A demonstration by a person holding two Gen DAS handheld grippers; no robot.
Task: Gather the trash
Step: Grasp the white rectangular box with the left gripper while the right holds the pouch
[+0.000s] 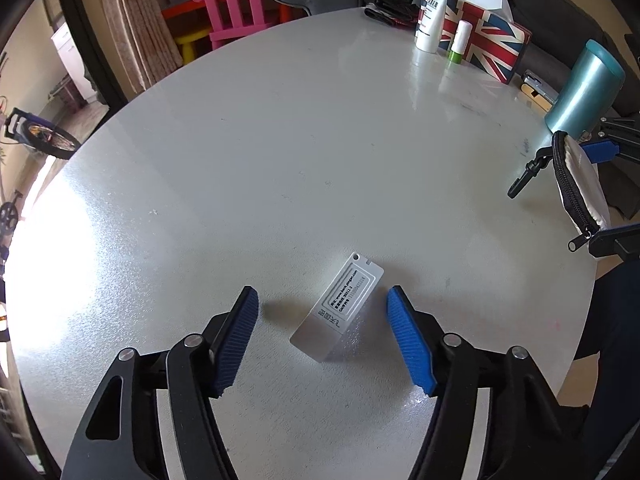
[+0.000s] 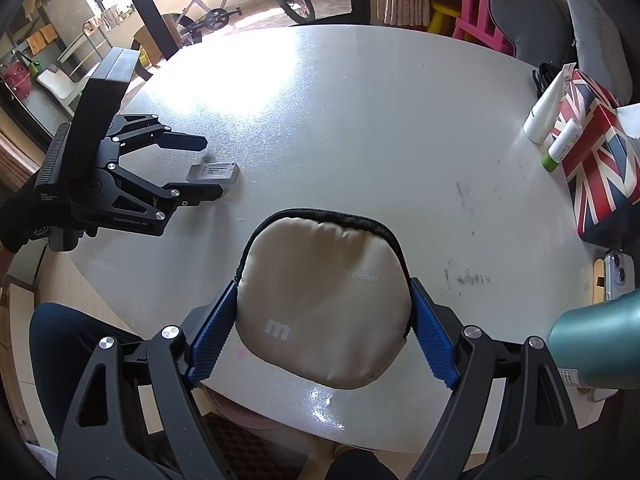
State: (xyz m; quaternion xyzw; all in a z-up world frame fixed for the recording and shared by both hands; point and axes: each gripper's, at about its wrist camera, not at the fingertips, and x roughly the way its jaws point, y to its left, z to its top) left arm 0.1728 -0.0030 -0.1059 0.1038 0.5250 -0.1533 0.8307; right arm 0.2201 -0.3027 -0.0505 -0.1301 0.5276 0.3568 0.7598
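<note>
A small silver tag (image 1: 338, 306) with printed text lies flat on the round white table (image 1: 280, 140). My left gripper (image 1: 322, 294) points down over it, open, with one blue pad on each side and neither touching it. The right wrist view shows the same tag (image 2: 216, 171) between the left gripper's (image 2: 212, 166) fingers. My right gripper (image 2: 323, 285) is shut on a beige zip pouch (image 2: 320, 300) marked "mini pocket", held upright near the table's near edge. From the left wrist view the pouch (image 1: 580, 188) sits at the far right with its zip and clip showing.
A Union Jack tissue box (image 1: 484, 40), a white tube (image 1: 430, 20) and a small green-based bottle (image 1: 460, 42) stand at the table's far side. A teal tumbler (image 1: 584, 88) and a phone (image 2: 618, 274) are beside the right gripper. Pink and grey chairs ring the table.
</note>
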